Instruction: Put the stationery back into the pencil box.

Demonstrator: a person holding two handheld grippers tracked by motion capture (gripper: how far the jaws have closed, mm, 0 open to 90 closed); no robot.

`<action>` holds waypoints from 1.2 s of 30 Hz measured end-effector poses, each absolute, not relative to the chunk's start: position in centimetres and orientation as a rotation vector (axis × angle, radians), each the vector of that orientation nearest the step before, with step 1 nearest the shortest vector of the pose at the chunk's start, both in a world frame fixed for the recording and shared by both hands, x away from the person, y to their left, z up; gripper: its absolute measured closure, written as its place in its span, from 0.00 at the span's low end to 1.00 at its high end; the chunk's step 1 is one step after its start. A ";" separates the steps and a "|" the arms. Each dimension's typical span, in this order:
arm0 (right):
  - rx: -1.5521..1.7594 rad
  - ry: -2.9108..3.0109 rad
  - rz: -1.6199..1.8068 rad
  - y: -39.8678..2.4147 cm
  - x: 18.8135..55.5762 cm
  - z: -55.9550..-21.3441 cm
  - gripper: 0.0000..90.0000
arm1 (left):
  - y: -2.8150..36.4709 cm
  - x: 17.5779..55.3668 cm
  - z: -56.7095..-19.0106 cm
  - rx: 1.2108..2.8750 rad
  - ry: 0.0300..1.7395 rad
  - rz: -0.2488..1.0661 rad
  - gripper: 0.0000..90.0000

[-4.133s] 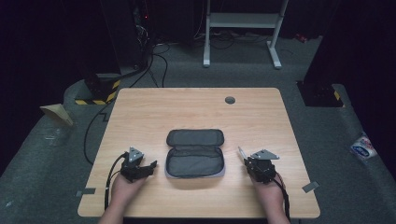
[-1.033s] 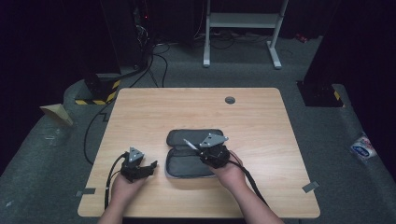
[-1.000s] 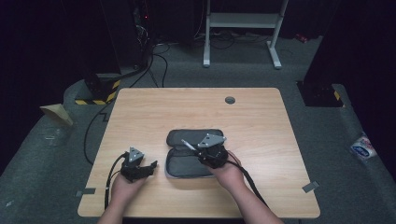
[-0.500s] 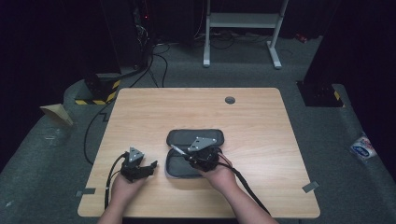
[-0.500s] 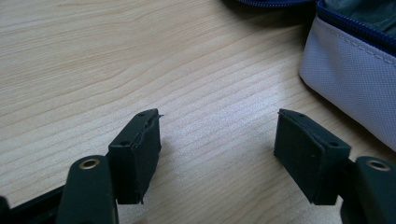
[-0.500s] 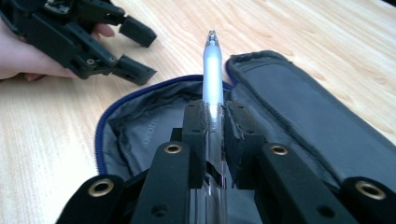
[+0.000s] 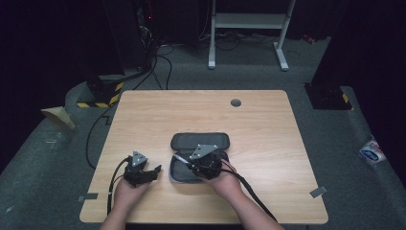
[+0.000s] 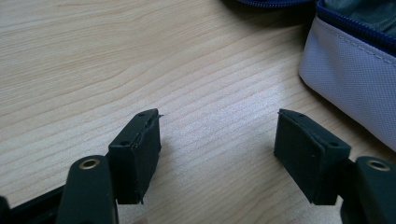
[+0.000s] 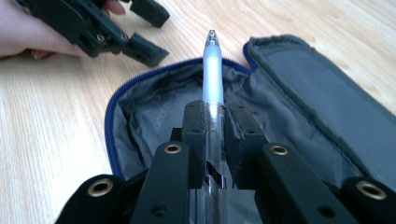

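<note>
An open pencil case [image 7: 200, 142] with a grey lining and blue zip lies at the middle of the wooden table [image 7: 158, 120]. My right gripper [image 7: 187, 162] hovers over its near half, shut on a clear pen [image 9: 213, 70] whose tip points left toward the case's end. In the right gripper view my right gripper [image 9: 215, 121] clamps the pen's barrel above the case's lining [image 9: 154, 116], with the lid [image 9: 317, 84] lying flat to the right. My left gripper [image 7: 154, 171] rests open on the table just left of the case. Its own view shows my left gripper [image 8: 217, 140] holding nothing, beside the case's pale wall [image 8: 350, 79].
A round cable hole [image 7: 235, 102] sits near the table's far edge. Each gripper's cable trails back over the near edge. Beyond the table lie floor cables, a yellow-black striped block [image 7: 100, 98] and a white frame's legs [image 7: 249, 28].
My right gripper has carried the pen from the table's right side to over the open case, drifting further left in the last second. The left gripper has stayed put.
</note>
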State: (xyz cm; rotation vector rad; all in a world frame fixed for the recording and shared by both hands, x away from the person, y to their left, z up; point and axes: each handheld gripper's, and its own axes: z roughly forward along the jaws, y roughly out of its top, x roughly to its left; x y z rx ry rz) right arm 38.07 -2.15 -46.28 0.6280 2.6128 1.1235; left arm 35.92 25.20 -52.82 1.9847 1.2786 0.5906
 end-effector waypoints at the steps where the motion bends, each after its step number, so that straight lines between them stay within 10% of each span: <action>1: 0.629 2.617 1.110 -2.4 38.1 -46.4 0.87 | 25.2 35.9 -52.8 1.985 1.278 0.590 0.35; 36: 0.742 2.559 1.147 -3.6 38.0 -46.7 0.63 | 25.2 35.9 -52.8 1.988 1.277 0.590 0.35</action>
